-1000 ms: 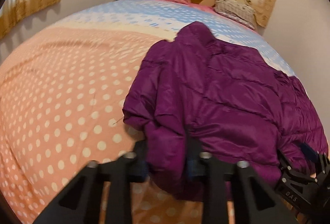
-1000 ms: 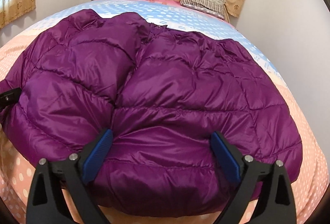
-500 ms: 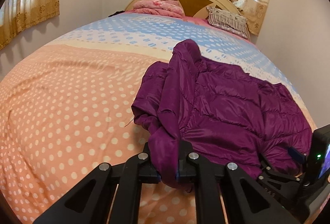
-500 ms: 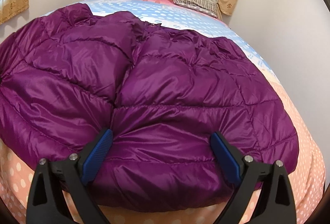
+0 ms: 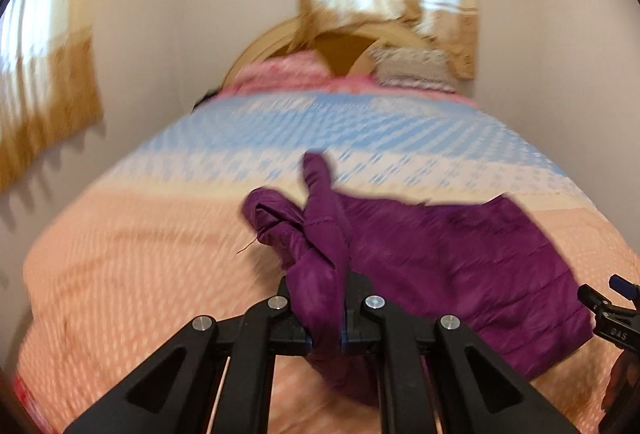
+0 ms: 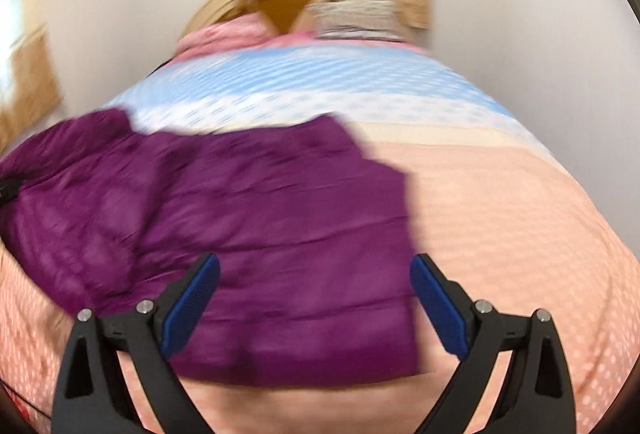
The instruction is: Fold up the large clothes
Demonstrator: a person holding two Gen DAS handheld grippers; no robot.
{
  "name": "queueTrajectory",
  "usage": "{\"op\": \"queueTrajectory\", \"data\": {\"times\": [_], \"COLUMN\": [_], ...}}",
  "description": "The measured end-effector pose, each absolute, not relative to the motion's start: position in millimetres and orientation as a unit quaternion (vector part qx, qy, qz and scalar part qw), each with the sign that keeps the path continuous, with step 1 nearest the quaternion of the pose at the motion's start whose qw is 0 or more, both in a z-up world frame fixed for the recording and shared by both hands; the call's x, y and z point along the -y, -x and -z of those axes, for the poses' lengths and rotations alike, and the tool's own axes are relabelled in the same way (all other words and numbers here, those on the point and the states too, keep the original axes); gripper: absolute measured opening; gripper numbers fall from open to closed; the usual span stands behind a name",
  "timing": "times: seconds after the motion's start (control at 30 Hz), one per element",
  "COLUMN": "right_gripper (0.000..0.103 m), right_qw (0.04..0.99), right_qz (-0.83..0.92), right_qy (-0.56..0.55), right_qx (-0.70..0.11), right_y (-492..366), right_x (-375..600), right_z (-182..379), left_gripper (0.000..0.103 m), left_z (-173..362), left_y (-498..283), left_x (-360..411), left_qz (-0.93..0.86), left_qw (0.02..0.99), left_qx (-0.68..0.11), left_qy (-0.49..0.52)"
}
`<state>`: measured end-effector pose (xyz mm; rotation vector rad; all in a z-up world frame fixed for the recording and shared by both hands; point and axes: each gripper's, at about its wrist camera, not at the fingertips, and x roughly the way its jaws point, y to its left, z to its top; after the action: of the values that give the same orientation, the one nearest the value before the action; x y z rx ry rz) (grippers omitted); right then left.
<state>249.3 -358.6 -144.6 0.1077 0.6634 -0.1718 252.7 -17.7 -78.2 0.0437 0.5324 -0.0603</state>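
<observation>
The purple jacket (image 5: 460,266) lies on the dotted bedspread (image 5: 140,274), toward the near edge of the bed; the left gripper (image 5: 324,334) is clenched on a bunched fold of it, the cloth rising between the 2 fingers toward 12 o'clock; the right gripper (image 6: 314,298) hangs over the jacket's near hem with its blue pads (image 6: 192,298) spread wide, grasping nothing. My reading is that 1 side is being gathered for a fold; the next move likely calls for the right gripper to pinch the hem below it, then both to carry the cloth across the body.

The left view alone shows the pinch, the crumpled sleeve (image 5: 272,218) at 11 o'clock of it, and the other gripper's tip at 3 o'clock; the right view alone shows the jacket's flat right edge at 1 o'clock and the bare bedspread beyond; both are blurred, so seams and the zip cannot be made out.
</observation>
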Motion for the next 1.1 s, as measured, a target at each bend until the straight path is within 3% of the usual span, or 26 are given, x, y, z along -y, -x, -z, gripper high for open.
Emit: {"op": "queueTrajectory", "data": {"times": [0.23,0.4,0.53,0.67,1.1], "right_gripper": [0.098,0.098,0.098,0.098,0.098], "right_qw": [0.921,0.902,0.892,0.885,0.89], "right_qz": [0.185,0.241,0.266,0.272,0.245], "right_qy": [-0.102,-0.133,-0.151,-0.164,-0.165], "right_qx": [-0.329,-0.333,-0.333,-0.339,-0.347], "right_y": [-231.4,-213.2,-193.2,-187.8,-198.9], "right_x": [456.0,506.9,529.9,544.4,535.9], "right_z": [155.3,159.5,164.5,173.6,185.0], "left_gripper": [0.007,0.008,0.008,0.008,0.014], "left_z": [57.7,103.5,162.2,202.9,197.0], "left_y": [-245.6,-232.9,-226.8,-215.0,-215.4], "left_x": [163.3,259.7,309.2,326.6,325.2], "left_qz": [0.114,0.189,0.241,0.244,0.254], "left_qw": [0.963,0.929,0.885,0.859,0.863], "left_qx": [-0.185,-0.158,-0.183,-0.162,-0.178], "left_qy": [-0.156,-0.274,-0.352,-0.421,-0.398]}}
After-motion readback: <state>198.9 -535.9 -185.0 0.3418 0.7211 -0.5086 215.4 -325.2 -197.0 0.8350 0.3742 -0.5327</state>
